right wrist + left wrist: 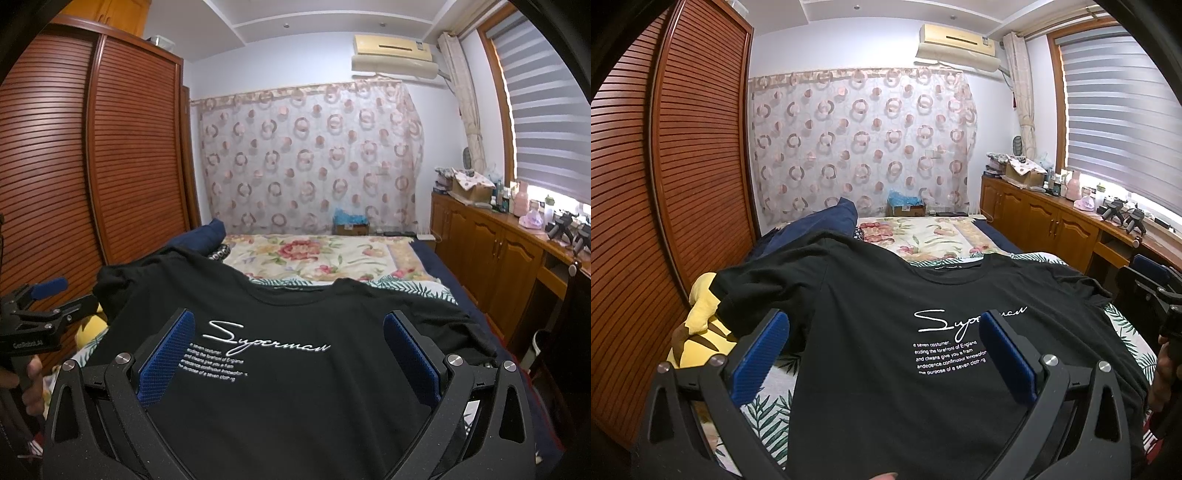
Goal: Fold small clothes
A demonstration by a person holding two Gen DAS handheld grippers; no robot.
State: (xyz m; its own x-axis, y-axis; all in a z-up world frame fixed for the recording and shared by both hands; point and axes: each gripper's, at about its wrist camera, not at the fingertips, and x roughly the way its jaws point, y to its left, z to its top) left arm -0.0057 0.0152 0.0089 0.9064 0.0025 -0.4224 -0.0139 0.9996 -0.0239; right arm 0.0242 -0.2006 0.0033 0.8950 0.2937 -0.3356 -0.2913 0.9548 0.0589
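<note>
Black shirt against florals and red-brown wood

The T-shirt (pixel 280 398) was black with white script lettering; each tool (pixel 882 354) had blue ribbed pads on black arms. The bed (pixel 317 258) wore cream, red-flowered cloth, the curtain (pixel 860 144) pink rings, the wardrobe (pixel 665 184) reddish-brown slats.

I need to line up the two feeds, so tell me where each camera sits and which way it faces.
Left wrist: rides on the left tongs, looking down the bed over the black T-shirt toward the curtain; its open blue pads and the right tongs at the right edge show.
Right wrist: rides on the right tongs, facing the same way; the left tongs and left hand show at left.
Shared: T-shirt, curtain, wardrobe.
</note>
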